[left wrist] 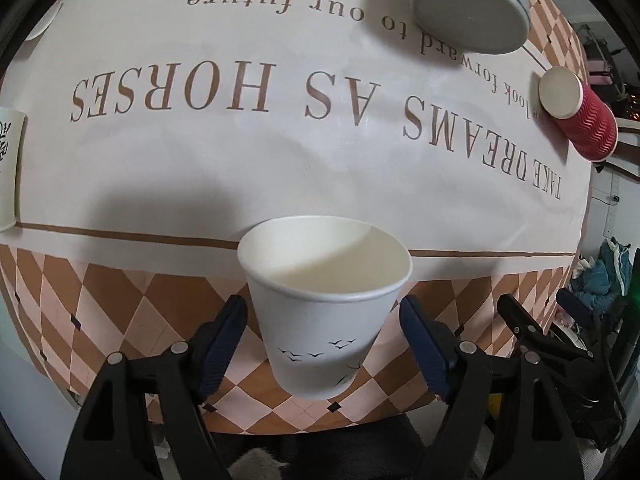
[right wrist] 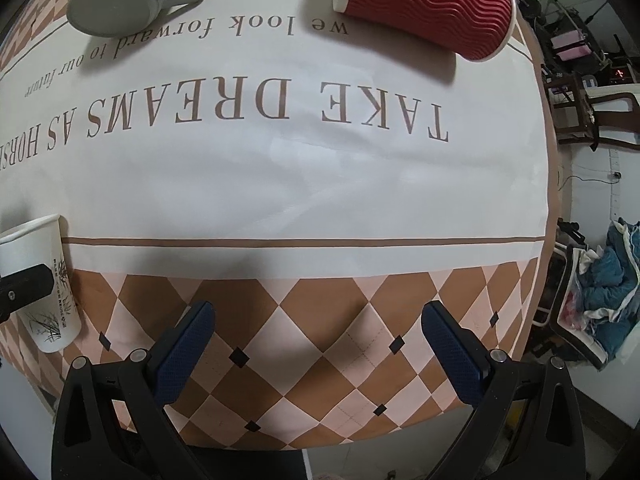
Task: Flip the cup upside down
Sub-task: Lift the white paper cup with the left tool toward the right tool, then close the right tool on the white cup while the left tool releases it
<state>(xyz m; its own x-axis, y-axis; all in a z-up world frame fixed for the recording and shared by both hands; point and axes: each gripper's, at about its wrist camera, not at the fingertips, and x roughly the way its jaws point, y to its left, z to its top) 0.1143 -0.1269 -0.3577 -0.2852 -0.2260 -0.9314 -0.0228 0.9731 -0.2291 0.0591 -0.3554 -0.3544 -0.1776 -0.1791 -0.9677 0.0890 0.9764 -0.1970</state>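
A white paper cup (left wrist: pixel 324 312) with small bird drawings stands upright, mouth up, near the table's front edge on the checkered border. My left gripper (left wrist: pixel 322 344) is open with its blue pads on either side of the cup, not touching it. The same cup (right wrist: pixel 44 280) shows at the far left of the right wrist view, with a left finger in front of it. My right gripper (right wrist: pixel 320 344) is open and empty above the checkered border.
A grey mug (left wrist: pixel 468 4) with a handle stands upside down at the back; it also shows in the right view (right wrist: pixel 116 0). A red ribbed paper cup (left wrist: pixel 576 116) stands upside down, also (right wrist: pixel 424 4). Another white printed cup (left wrist: pixel 8 164) stands at the left edge. Clutter lies beyond the table's right side.
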